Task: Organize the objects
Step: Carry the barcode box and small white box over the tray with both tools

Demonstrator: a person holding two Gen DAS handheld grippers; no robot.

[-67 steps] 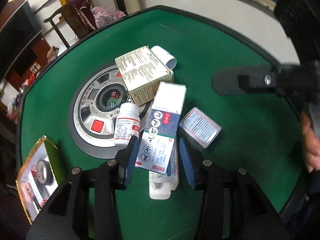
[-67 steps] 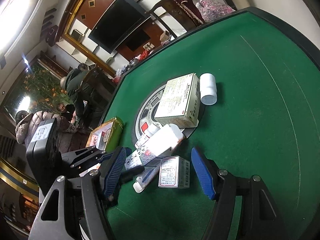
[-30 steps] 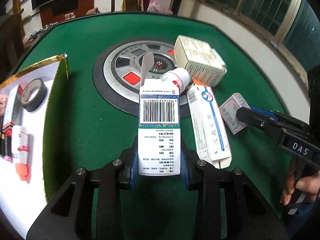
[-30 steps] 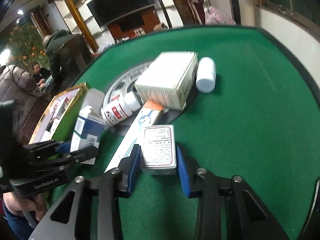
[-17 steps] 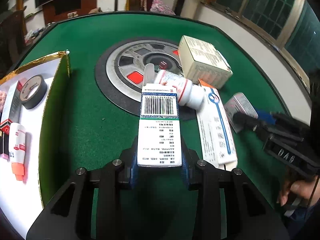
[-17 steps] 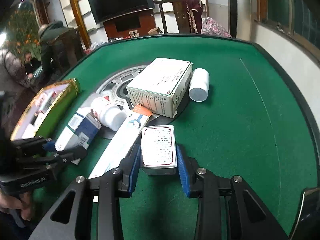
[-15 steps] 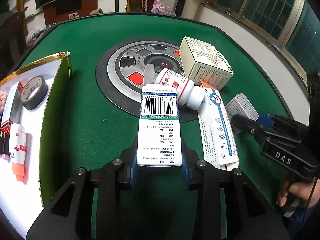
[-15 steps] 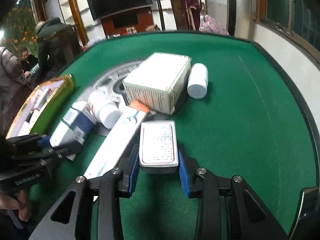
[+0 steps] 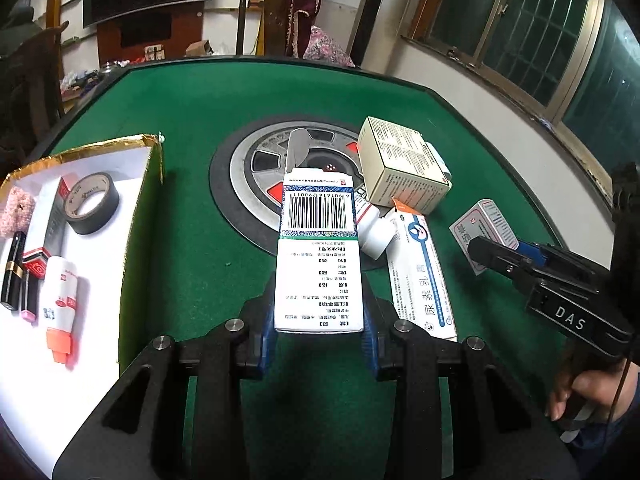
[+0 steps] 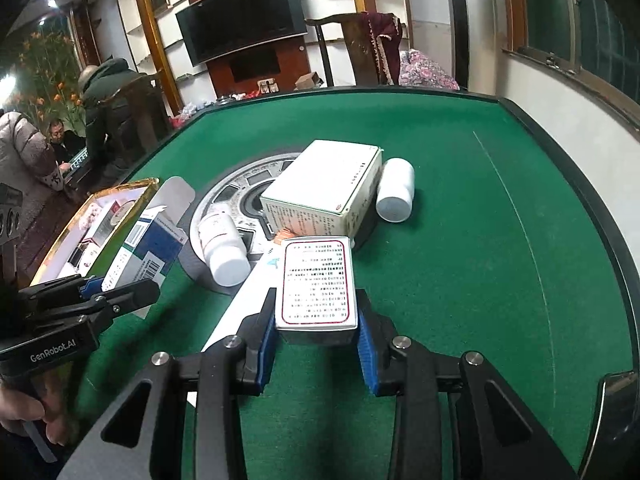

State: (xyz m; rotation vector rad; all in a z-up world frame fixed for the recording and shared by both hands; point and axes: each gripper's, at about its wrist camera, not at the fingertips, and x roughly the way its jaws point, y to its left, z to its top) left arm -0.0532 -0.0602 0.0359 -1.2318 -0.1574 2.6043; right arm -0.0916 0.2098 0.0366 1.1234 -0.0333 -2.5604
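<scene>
Barcode carton [image 9: 318,256] is clamped in your left gripper [image 9: 319,334], top flap open, lifted over the green felt. Small red-bordered box [image 10: 316,282] is clamped in your right gripper [image 10: 316,338], also off the table. Both tongs narrow, pads pressing the box sides.

Looks like the carry step: two items picked, neither placed. The gold-edged tray [image 9: 142,148] on your left already holds a tape roll [image 9: 92,202], tubes and a lipstick, so that's likely the drop spot. Next move: swing left, clear the tray wall, lower before letting go. Watch the open flap.

Left on the table: long cream box [image 9: 418,276], white pill bottle [image 10: 224,246] lying on its side, large white carton [image 10: 326,190], second white bottle [image 10: 396,190], all around the centre dial [image 9: 260,168].

Room: wall TV [image 10: 244,16], wooden chair, barred windows, people seated far left.
</scene>
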